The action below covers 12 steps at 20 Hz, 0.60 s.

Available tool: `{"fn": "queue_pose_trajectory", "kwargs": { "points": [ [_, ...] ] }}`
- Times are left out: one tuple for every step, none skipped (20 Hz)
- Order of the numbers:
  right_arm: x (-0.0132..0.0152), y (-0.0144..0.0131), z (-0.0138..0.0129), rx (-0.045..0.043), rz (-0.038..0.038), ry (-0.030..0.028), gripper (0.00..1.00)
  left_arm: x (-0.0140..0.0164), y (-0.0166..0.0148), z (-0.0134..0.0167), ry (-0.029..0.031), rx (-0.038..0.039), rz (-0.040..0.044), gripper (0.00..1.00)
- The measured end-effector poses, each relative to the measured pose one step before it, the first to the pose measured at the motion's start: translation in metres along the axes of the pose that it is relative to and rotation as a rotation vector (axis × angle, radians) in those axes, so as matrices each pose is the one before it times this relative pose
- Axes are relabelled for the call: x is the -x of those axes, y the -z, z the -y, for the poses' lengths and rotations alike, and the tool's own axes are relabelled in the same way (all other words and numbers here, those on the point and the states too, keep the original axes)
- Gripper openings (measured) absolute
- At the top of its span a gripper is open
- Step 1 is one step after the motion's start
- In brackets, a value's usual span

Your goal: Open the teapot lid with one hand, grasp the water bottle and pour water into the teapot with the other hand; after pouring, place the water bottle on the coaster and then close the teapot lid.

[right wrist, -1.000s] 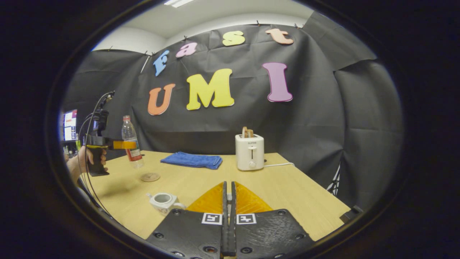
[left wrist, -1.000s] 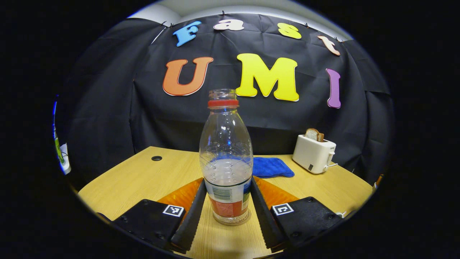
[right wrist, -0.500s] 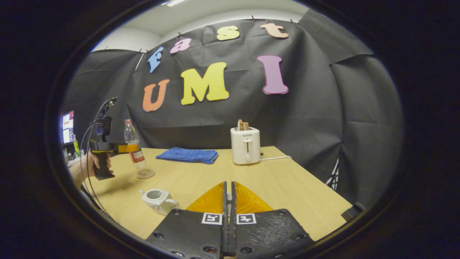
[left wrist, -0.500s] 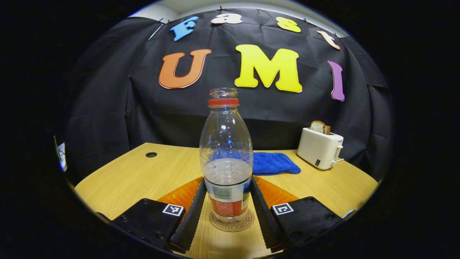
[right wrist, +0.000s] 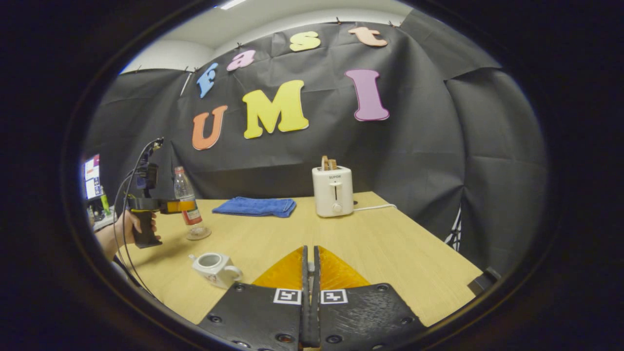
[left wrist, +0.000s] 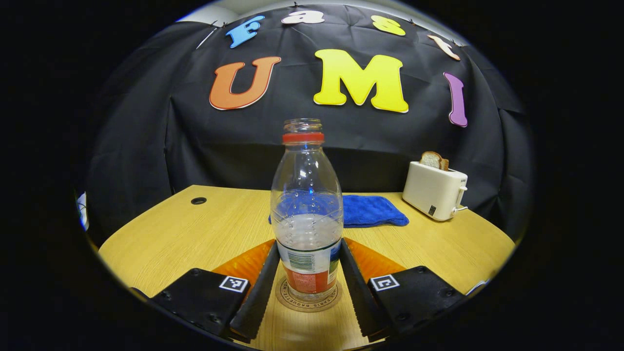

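In the left gripper view, the left gripper [left wrist: 308, 287] grips the upright water bottle [left wrist: 307, 214] over the coaster [left wrist: 307, 300] (contact unclear), so release seems next. In the right gripper view, the right gripper [right wrist: 308, 273] is clenched, apparently on the small lid, right of the open teapot [right wrist: 214, 269], near-left on the table [right wrist: 390, 263].

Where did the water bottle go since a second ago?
The left tool, shut on the water bottle, carried it down over the coaster, where it now seems to rest. The right tool stayed shut; the teapot stayed lidless.
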State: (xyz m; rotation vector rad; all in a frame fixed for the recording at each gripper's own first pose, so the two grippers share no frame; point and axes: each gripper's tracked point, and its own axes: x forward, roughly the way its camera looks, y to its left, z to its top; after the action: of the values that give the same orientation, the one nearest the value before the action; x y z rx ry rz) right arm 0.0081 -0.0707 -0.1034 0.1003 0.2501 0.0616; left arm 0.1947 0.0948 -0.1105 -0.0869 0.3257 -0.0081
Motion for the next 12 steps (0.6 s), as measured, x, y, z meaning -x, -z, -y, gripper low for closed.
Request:
{"fn": "queue_pose_trajectory", "kwargs": {
  "points": [
    [0.00002, 0.0001, -0.00016, -0.00125, -0.00076, 0.00013, 0.0, -0.00137, 0.00099, -0.00025, -0.00302, -0.00155, -0.00038, 0.76],
    [0.00011, -0.00004, 0.00059, 0.00457, 0.00023, 0.00227, 0.0, 0.00012, -0.00065, -0.00083, -0.00615, -0.0037, 0.00326, 0.76],
    [-0.00001, 0.00039, 0.00053, 0.00121, 0.0007, 0.00101, 0.0, 0.00024, 0.00086, -0.00212, -0.00828, -0.0037, 0.0013, 0.76],
    [0.00021, -0.00072, -0.00025, -0.002, 0.00088, -0.00058, 0.0, 0.00023, 0.00019, -0.00013, -0.00036, 0.00102, -0.00025, 0.76],
    [-0.00008, -0.00008, 0.00007, -0.00049, 0.00048, 0.00112, 0.0, -0.00017, 0.00123, 0.00105, 0.00273, 0.00361, -0.00459, 0.77],
    [0.00001, -0.00005, -0.00002, 0.00014, 0.00109, 0.00057, 0.0, 0.00025, -0.00089, -0.00035, -0.00144, -0.00206, 0.00281, 0.77],
    [0.00047, 0.0, -0.00002, 0.00008, 0.00114, 0.00013, 0.0, -0.00046, 0.00044, -0.00074, -0.00423, -0.00607, 0.00013, 0.78],
    [-0.00002, -0.00015, 0.00006, 0.00093, 0.00075, 0.0004, 0.0, 0.00016, 0.00058, 0.00041, -0.00213, -0.00261, -0.00206, 0.79],
    [0.00012, 0.00014, -0.00023, 0.00047, 0.00098, -0.00078, 0.0, 0.00006, 0.00106, -0.0003, -0.00154, -0.0031, -0.005, 0.79],
    [0.00025, -0.00041, 0.00017, 0.00122, 0.00145, 0.0002, 0.0, 0.0002, 0.00007, -0.00004, -0.00153, -0.0005, -0.00367, 0.8],
    [0.00017, 0.00002, -0.00008, 0.00102, 0.00033, -0.00036, 0.0, -0.00002, -0.0004, 0.00076, 0.00303, 0.00046, -0.00024, 0.8],
    [0.00045, -0.0001, -0.00032, 0.00084, -0.00036, -0.00087, 0.0, -0.00027, 0.00073, 0.00073, -0.0008, 0.00034, -0.0024, 0.8]
  ]
}}
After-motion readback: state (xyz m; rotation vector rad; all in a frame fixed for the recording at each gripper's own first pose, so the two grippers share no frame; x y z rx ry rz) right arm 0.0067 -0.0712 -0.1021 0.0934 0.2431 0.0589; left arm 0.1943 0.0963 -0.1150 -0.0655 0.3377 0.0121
